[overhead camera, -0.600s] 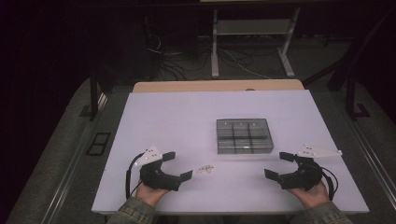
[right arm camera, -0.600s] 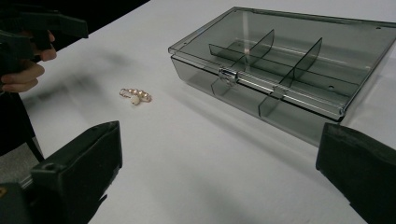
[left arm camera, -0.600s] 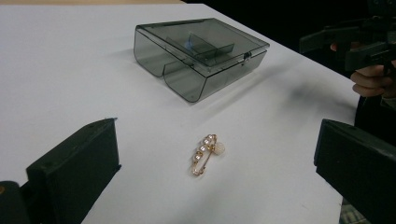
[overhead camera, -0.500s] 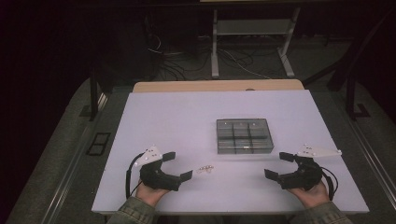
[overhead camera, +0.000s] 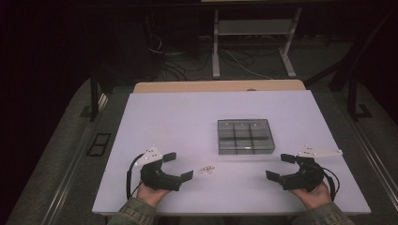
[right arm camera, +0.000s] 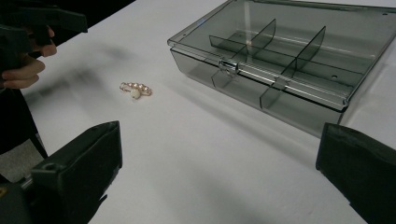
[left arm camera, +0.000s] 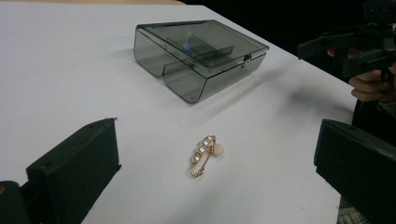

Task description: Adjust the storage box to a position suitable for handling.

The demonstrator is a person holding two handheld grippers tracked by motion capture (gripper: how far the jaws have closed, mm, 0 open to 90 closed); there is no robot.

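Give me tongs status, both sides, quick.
Left tongs: open, holding nothing; small gold pearl brooch lies ahead on the table.
Right tongs: open, holding nothing.

Glossy smoky plastic box (left arm camera: pixel 201 56), gilt metal pearl-set brooch (left arm camera: pixel 205 155), matt white table (left arm camera: pixel 70 70).

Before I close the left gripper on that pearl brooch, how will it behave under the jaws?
The brooch looks small and thin and lies flat on the table, so wide blunt jaws may skid it rather than lift it. Its round pearl might let it rock. Probably light, and the fine gold wire could bend.
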